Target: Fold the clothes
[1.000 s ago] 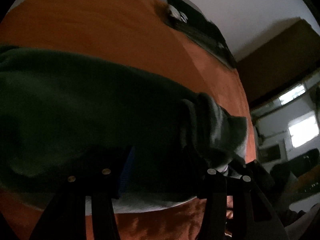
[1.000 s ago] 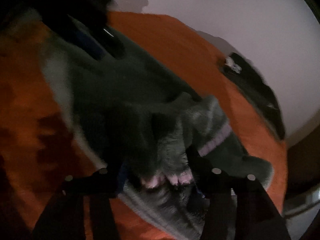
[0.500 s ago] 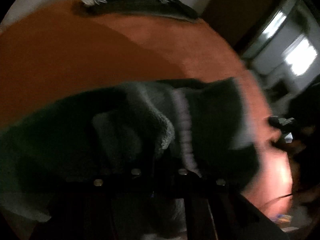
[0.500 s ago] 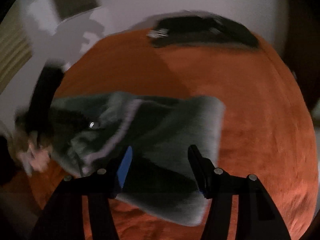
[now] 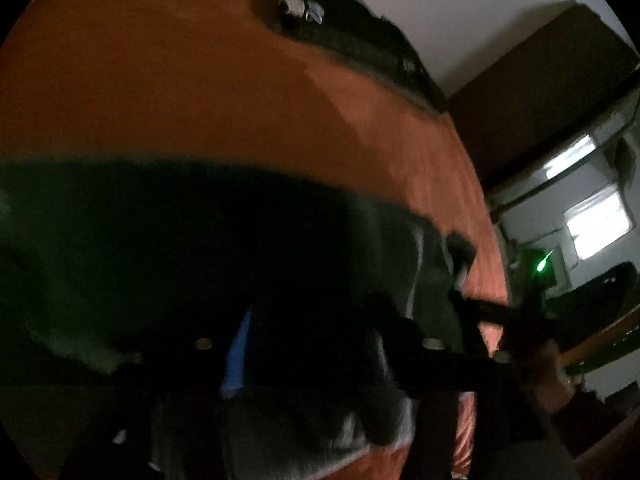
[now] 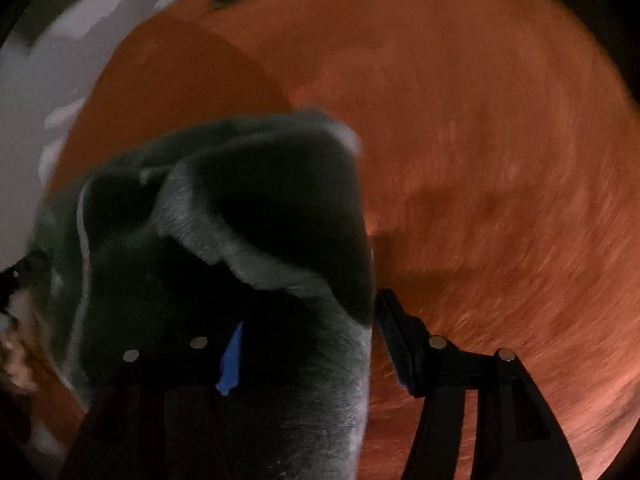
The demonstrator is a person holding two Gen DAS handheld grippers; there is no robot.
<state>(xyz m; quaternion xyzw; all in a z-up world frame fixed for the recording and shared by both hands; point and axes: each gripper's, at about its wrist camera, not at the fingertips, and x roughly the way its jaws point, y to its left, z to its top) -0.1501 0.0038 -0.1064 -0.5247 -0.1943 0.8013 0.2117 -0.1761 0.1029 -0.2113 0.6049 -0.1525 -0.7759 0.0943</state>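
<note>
We see the left gripper [image 5: 320,344] wide apart and dim, dark green garment [image 5: 180,248] filling our lower view on the orange bedcover [image 5: 200,92], black clothing [image 5: 360,44] against the far wall.

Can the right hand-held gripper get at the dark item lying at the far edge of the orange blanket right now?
Probably not straight away. The right hand-held gripper has the dark green fleece garment bunched between its fingers, and the long dark item lies well beyond, across open orange blanket. Nothing blocks the path itself.
</note>
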